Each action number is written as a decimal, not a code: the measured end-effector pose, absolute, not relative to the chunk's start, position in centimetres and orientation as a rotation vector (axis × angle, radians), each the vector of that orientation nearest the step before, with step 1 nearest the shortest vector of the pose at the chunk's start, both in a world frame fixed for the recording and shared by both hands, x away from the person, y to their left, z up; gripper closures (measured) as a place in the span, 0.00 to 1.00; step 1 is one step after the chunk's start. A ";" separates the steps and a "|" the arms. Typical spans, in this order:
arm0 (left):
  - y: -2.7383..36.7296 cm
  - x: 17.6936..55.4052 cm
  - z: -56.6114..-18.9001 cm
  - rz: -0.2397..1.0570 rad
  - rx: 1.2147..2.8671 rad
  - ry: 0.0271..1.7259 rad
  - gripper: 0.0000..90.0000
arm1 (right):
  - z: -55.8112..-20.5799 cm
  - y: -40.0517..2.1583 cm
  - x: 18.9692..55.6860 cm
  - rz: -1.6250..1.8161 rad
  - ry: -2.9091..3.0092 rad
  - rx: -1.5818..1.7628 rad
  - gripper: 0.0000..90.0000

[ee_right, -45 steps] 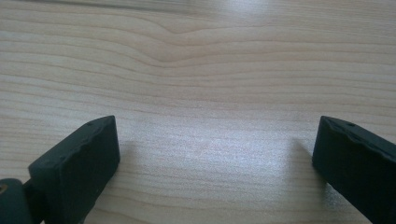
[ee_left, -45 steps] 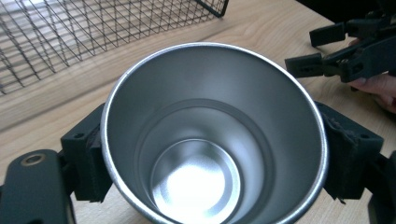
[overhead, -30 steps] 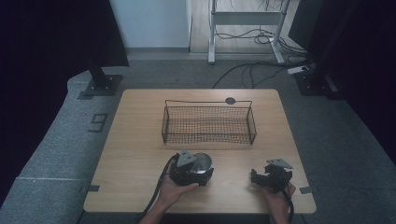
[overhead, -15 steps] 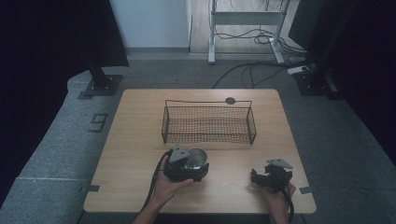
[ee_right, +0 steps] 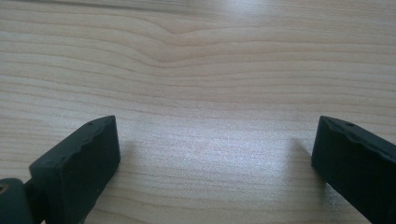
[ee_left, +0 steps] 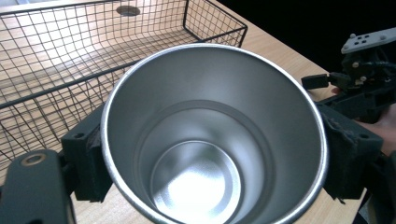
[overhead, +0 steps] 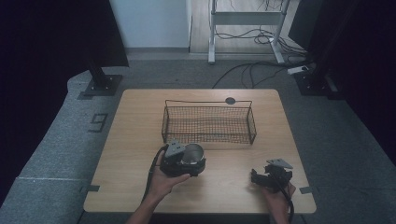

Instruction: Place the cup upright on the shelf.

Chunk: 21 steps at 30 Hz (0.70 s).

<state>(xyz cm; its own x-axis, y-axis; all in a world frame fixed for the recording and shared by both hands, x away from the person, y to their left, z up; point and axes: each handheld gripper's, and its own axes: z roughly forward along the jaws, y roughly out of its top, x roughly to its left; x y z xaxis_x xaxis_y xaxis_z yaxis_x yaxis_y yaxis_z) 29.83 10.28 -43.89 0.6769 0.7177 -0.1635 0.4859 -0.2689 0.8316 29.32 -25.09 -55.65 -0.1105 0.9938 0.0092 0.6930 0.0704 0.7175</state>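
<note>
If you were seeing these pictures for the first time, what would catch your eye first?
The shiny metal cup stands out first: the left gripper is shut on it, its jaws pressed to either side, just in front of the wire basket at the middle of the wooden table. At the table's near right corner, the right gripper rests with its jaws wide apart and nothing between them.

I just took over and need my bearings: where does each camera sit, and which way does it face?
High view: above the near table edge, looking forward and down at the table, basket, both forearms.
Left gripper view: on the left tongs, looking into the cup they grip, toward the basket.
Right gripper view: on the right tongs, open, looking at bare tabletop.
Shared: high and left gripper views both show cup, basket and right tongs.
</note>
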 end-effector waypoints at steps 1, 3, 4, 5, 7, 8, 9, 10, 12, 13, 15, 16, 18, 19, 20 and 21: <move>10.3 29.9 -43.9 0.304 1.933 0.939 0.17 | -55.6 -25.1 29.3 0.795 1.859 1.670 0.01; 10.3 30.0 -43.9 0.306 1.935 0.941 0.17 | -55.6 -25.1 29.3 0.796 1.859 1.670 0.01; 10.3 30.2 -43.9 0.307 1.937 0.943 0.17 | -55.6 -25.1 29.3 0.796 1.859 1.670 0.01; 10.3 30.3 -43.8 0.309 1.938 0.944 0.17 | -55.6 -25.1 29.3 0.795 1.859 1.670 0.01; 10.4 30.5 -43.7 0.313 1.937 0.946 0.17 | -55.6 -25.1 29.3 0.796 1.859 1.670 0.01; 10.4 30.5 -43.7 0.313 1.937 0.946 0.17 | -55.6 -25.1 29.3 0.796 1.859 1.671 0.01; 10.5 30.7 -43.7 0.314 1.933 0.949 0.17 | -55.6 -25.1 29.3 0.796 1.859 1.671 0.01; 10.5 30.7 -43.7 0.314 1.933 0.949 0.17 | -55.6 -25.1 29.3 0.797 1.859 1.671 0.01; 10.6 31.1 -43.6 0.319 1.929 0.957 0.17 | -55.6 -25.1 29.3 0.797 1.859 1.672 0.01; 10.6 31.1 -43.6 0.319 1.929 0.957 0.17 | -55.6 -25.1 29.3 0.797 1.860 1.671 0.01; 10.7 31.2 -43.6 0.318 1.925 0.961 0.17 | -55.6 -25.1 29.3 0.797 1.860 1.671 0.01; 10.8 31.5 -43.6 0.321 1.927 0.965 0.17 | -55.6 -25.1 29.3 0.797 1.860 1.671 0.01; 10.8 31.6 -43.6 0.320 1.930 0.965 0.17 | -55.6 -25.1 29.3 0.797 1.860 1.671 0.01; 10.8 31.6 -43.6 0.322 1.931 0.966 0.17 | -55.6 -25.1 29.3 0.797 1.860 1.671 0.01; 10.9 31.9 -43.6 0.326 1.929 0.975 0.17 | -55.6 -25.1 29.3 0.797 1.859 1.672 0.01; 10.9 31.9 -43.6 0.326 1.929 0.975 0.17 | -55.6 -25.1 29.3 0.797 1.860 1.671 0.01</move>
